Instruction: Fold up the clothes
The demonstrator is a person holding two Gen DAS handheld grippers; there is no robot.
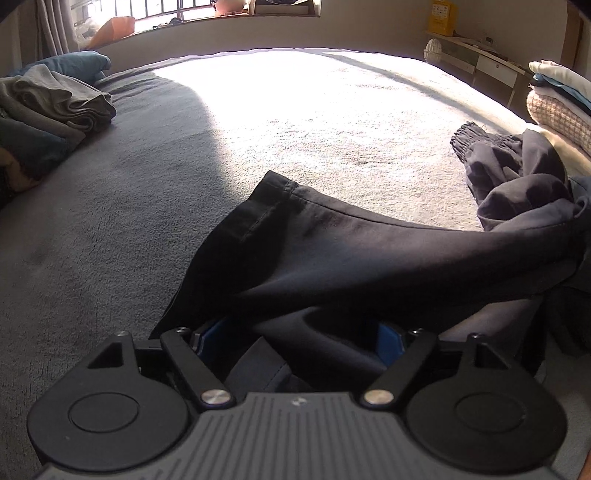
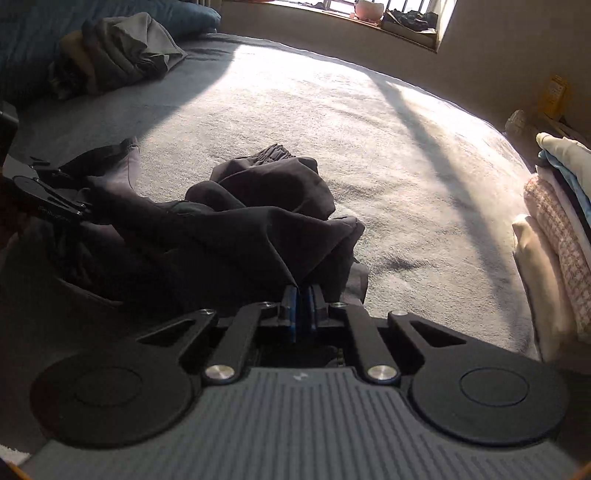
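Note:
A pair of black trousers [image 1: 369, 251] lies crumpled on the grey bed cover [image 1: 295, 122]. One hemmed leg end points toward the far left, and the elastic waistband [image 1: 476, 142] is bunched at the right. My left gripper [image 1: 299, 334] is open, its blue pads [image 1: 207, 338] far apart, with the black cloth draped over and between them. In the right wrist view my right gripper [image 2: 302, 301] is shut on a fold of the trousers [image 2: 240, 229]. There my left gripper [image 2: 79, 210] shows at the left edge, partly buried in the cloth.
A loose heap of grey and blue clothes [image 1: 55, 103] sits at the bed's far left. A neat stack of folded clothes [image 2: 557, 229] stands at the right edge. A desk [image 1: 491, 66] and a window sill [image 1: 221, 22] lie beyond the bed. Sunlit cover stretches ahead.

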